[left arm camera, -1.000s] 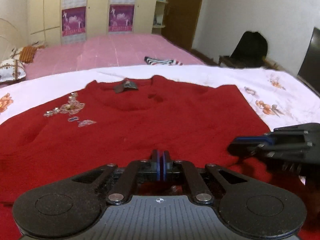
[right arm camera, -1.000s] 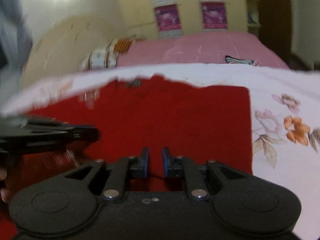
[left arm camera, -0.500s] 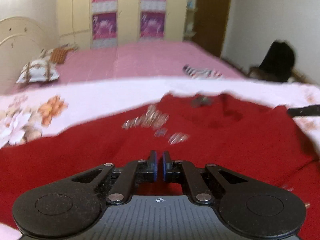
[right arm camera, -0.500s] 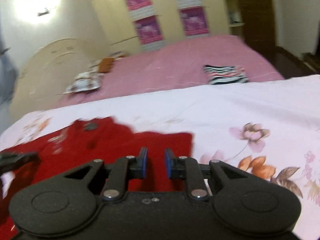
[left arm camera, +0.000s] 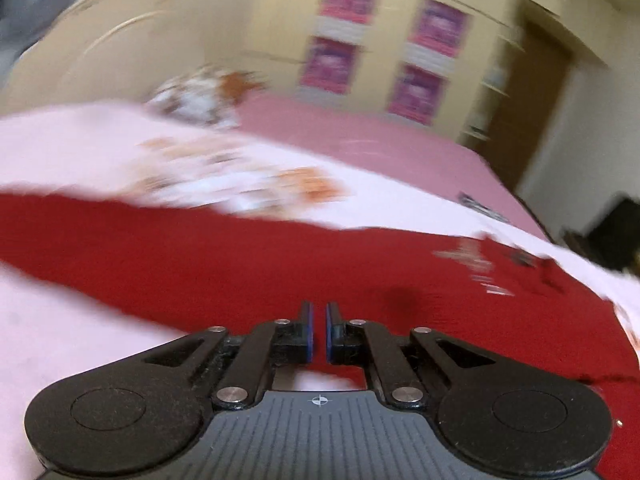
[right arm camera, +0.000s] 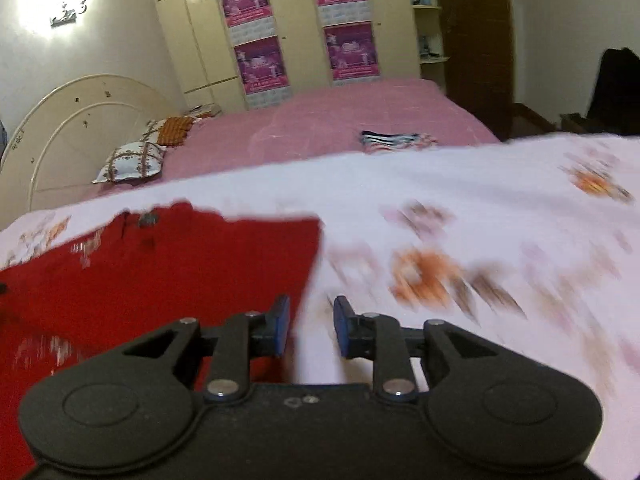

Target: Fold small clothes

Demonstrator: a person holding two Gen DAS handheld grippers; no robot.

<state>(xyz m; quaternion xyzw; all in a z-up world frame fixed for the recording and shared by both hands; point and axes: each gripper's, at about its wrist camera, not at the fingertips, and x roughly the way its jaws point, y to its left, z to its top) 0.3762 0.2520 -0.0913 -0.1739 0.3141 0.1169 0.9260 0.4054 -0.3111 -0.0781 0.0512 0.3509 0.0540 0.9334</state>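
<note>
Cream wardrobe doors (right arm camera: 288, 32) hung with purple posters (right arm camera: 260, 64) close off the far end of a bedroom, and in front of them lies a bed under a pink cover (right arm camera: 320, 124), with a patterned pillow (right arm camera: 130, 160) by the curved headboard (right arm camera: 72, 120) and a striped folded garment (right arm camera: 394, 140) lying apart on the pink. Nearer both cameras, a white sheet printed with orange flowers (right arm camera: 460, 208) serves as the working surface, and the red garment (left arm camera: 248, 256) is spread flat upon it. In the left wrist view the cloth runs as a wide band across the frame, one long part stretching away to the left, with pale beaded trim (left arm camera: 476, 264) toward its right end (blurred, so its pattern is not readable). The left gripper (left arm camera: 318, 332) sits low over the near edge of the red cloth, its blue-faced fingers drawn almost together with only a thin slit between them and nothing visibly pinched. In the right wrist view the red garment (right arm camera: 168, 264) fills the left half and ends in a straight right edge. The right gripper (right arm camera: 308, 328) hovers just at that edge, fingers parted wide with bare sheet showing in the gap; its left finger (right arm camera: 278, 328) lies over the red edge, the other over white sheet.
</note>
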